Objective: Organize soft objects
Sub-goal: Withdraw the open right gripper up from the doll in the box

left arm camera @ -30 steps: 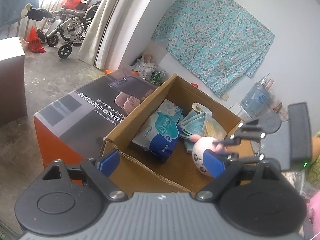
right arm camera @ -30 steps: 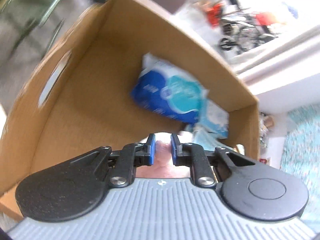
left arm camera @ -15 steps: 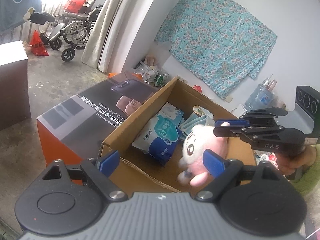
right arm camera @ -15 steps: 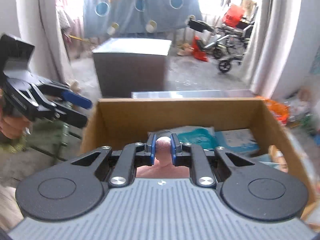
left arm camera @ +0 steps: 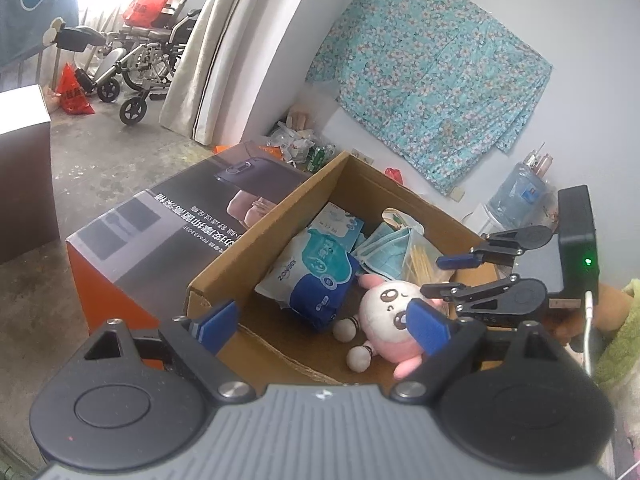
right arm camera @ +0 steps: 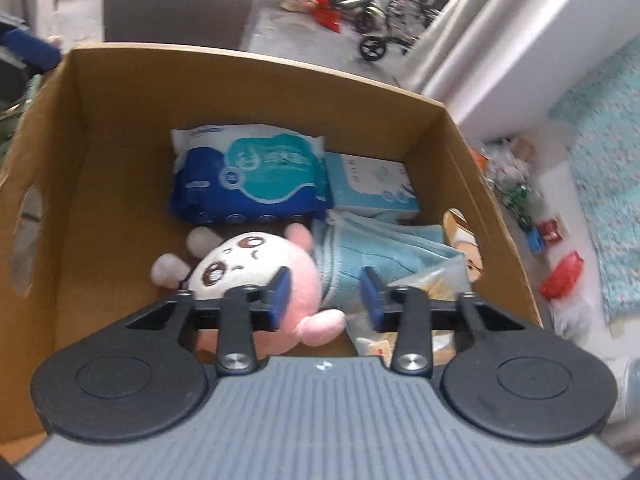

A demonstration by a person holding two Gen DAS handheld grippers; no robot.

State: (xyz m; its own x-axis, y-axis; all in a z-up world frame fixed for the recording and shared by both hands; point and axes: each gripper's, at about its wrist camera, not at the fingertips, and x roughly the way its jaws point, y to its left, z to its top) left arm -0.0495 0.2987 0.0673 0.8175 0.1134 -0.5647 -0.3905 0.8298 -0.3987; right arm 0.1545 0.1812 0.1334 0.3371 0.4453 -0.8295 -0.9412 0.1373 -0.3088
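The pink plush toy (right arm camera: 256, 268) is seen lying on the floor of the cardboard box (right arm camera: 120, 92), just beside the blue wipes pack (right arm camera: 248, 176) and the folded blue cloths (right arm camera: 384, 248). Above the box, the right tool (right arm camera: 326, 294) is held with nothing gripped, its jaws having just been opening. At the box's near edge, the left tool (left arm camera: 320, 324) is held wide and empty.
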